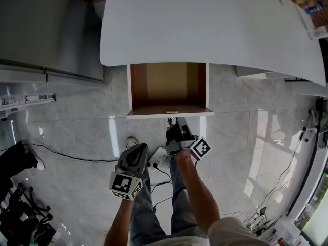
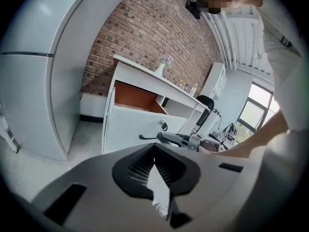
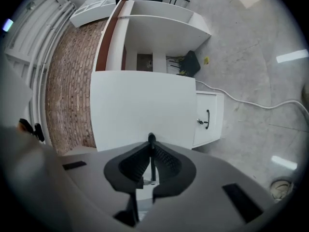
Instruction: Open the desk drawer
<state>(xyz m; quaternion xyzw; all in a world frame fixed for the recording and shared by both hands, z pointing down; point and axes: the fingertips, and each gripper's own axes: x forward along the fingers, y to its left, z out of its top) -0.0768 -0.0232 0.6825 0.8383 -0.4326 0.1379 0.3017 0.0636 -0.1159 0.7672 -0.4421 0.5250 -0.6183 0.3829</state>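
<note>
Right gripper [image 3: 151, 140] | jaws together, empty | left gripper [image 2: 154, 148] | tips meeting, empty

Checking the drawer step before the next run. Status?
Left gripper shut, empty. Right gripper shut, empty, clear of the handle. Drawer stands open. Nothing in the way.

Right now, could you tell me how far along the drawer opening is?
Done: the drawer stands pulled out from under the desk, its brown inside showing. In hand: nothing. The right gripper is shut and just off the drawer's front, and the left gripper hangs back, empty. Left: nothing that I can see.
</note>
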